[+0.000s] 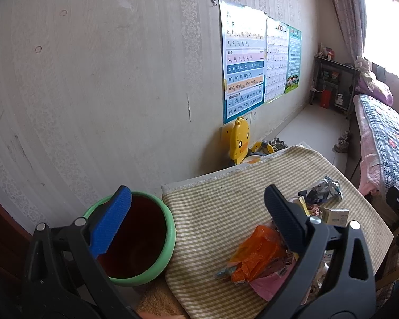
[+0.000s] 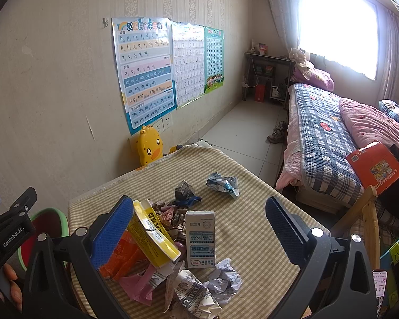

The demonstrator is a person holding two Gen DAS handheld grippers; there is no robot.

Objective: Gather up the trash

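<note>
A pile of trash lies on the checked tablecloth [image 2: 239, 199]: a white carton [image 2: 200, 239], a yellow box [image 2: 154, 234], an orange plastic bag [image 1: 258, 255], crumpled paper [image 2: 224, 276] and a silver wrapper [image 2: 223, 182]. A green-rimmed bin [image 1: 135, 239] with a dark red inside stands left of the table. My left gripper [image 1: 196, 218] is open and empty, between the bin and the pile. My right gripper [image 2: 199, 231] is open, its jaws on either side of the carton and the yellow box.
A yellow duck toy [image 2: 149, 148] leans on the wall behind the table. Posters [image 2: 143, 71] hang above it. A bed [image 2: 332, 138] with an orange book [image 2: 372, 164] is at the right, a wooden chair frame [image 2: 369, 212] beside the table.
</note>
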